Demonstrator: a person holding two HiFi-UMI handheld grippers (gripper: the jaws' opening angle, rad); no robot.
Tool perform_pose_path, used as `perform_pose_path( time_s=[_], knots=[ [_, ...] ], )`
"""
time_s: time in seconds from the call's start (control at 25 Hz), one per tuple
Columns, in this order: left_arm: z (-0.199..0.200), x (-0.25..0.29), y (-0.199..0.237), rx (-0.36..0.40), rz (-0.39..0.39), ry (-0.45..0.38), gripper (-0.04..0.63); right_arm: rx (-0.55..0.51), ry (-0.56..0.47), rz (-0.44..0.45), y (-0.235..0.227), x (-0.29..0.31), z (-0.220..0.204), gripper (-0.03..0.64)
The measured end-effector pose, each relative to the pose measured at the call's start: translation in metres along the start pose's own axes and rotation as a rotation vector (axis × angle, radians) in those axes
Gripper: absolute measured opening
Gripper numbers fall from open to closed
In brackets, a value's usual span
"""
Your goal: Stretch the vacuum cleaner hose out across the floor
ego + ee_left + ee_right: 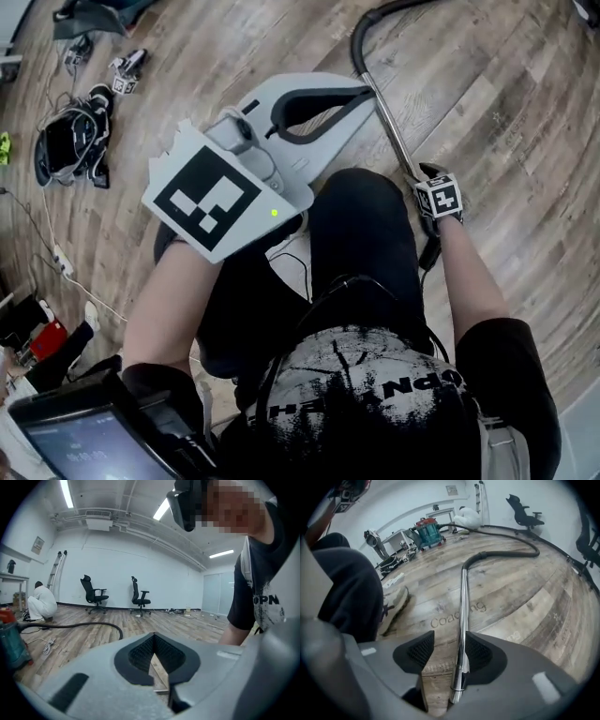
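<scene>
The vacuum's chrome tube (389,122) lies on the wood floor and joins the black hose (361,37), which curves off at the top. In the right gripper view the tube (463,616) runs between the jaws of my right gripper (447,644), close to the right pad; the jaws are wide open and the left pad is clear of it. The hose (506,545) loops back to the teal vacuum cleaner (427,530). My right gripper (427,183) points down at the tube. My left gripper (366,92) is shut and empty, held above the floor; its tips (153,637) meet.
The person's shoe (393,604) stands left of the tube. Bags and gear (70,141) and cables (56,253) lie at the left. A person in white (41,603) crouches by the wall near a ladder (56,569). Two office chairs (93,595) stand farther back.
</scene>
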State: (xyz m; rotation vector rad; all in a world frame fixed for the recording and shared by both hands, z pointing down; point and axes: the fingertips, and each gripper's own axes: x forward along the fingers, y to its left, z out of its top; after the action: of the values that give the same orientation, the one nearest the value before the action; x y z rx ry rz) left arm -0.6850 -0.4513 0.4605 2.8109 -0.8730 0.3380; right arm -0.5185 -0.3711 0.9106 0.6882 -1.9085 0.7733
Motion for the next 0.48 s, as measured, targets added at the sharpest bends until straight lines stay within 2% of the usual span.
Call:
perform_pose_path(
  time_s=[0.08, 0.24, 0.48],
  knots=[
    [-0.021, -0.001, -0.004, 0.014, 0.012, 0.053, 0.002, 0.004, 0.042, 0.015, -0.005, 0.021, -0.017, 0.209],
    [-0.041, -0.007, -0.014, -0.02, 0.043, 0.051, 0.002, 0.018, 0.121, -0.011, -0.022, 0.043, -0.045, 0.206],
    [-0.069, -0.024, -0.017, -0.059, 0.12, 0.096, 0.002, 0.019, 0.187, -0.013, -0.028, 0.075, -0.058, 0.199]
  ],
)
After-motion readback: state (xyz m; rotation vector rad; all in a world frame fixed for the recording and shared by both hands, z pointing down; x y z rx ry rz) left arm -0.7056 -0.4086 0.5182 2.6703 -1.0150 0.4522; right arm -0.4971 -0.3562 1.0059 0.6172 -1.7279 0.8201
